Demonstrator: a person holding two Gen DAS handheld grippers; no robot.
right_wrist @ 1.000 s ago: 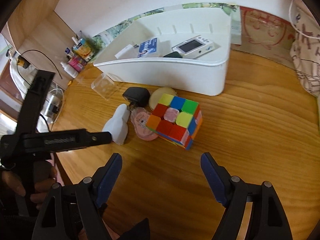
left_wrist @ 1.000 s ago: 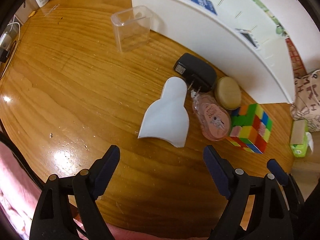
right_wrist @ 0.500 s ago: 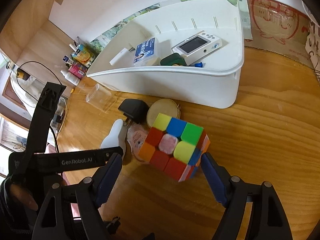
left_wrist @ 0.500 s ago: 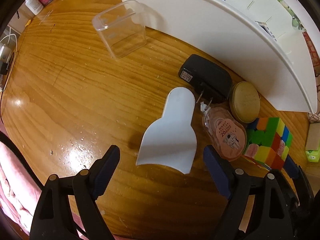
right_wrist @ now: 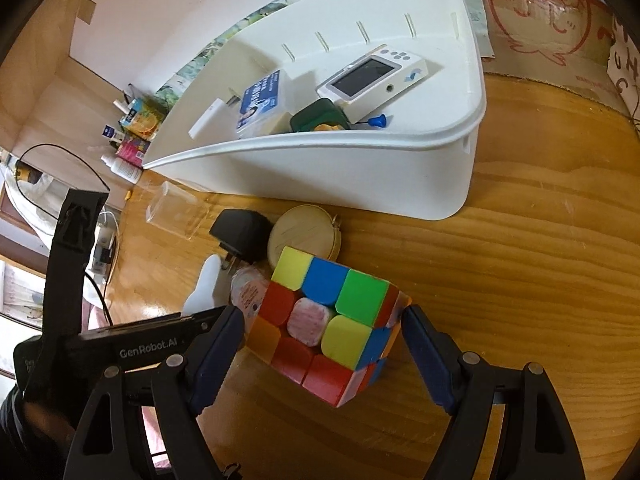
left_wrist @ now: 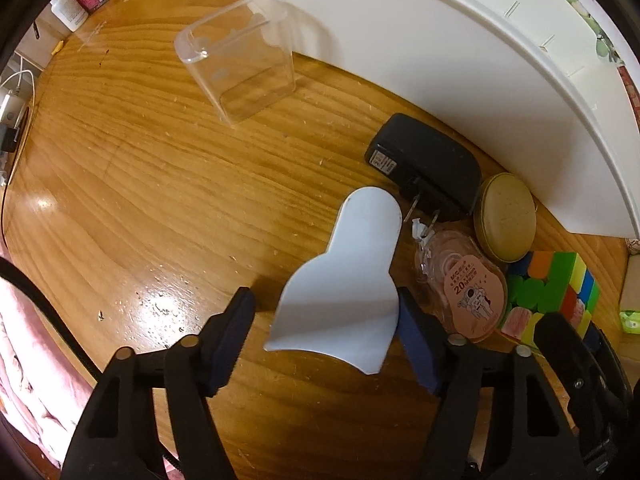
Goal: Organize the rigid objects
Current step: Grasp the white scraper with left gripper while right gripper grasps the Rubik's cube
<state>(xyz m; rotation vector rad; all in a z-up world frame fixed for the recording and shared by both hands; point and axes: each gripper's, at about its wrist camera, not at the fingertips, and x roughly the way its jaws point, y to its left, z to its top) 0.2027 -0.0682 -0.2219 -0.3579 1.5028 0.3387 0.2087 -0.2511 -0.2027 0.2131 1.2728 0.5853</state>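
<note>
Both grippers spread wide, each straddling an object on the glossy, grained wooden table (left_wrist: 140, 184).

The left gripper (left_wrist: 326, 332) brackets the flared end of a smooth white bell-shaped plastic piece (left_wrist: 344, 284), its right pad touching the edge. The right gripper (right_wrist: 324, 346) flanks the multicoloured puzzle cube (right_wrist: 332, 328), neither pad clamped. At the cube's 11 o'clock lie a round tan tin (right_wrist: 304, 232) and a matte black plug adapter (right_wrist: 240, 230); at 12, the white plastic bin (right_wrist: 360, 176).
</note>
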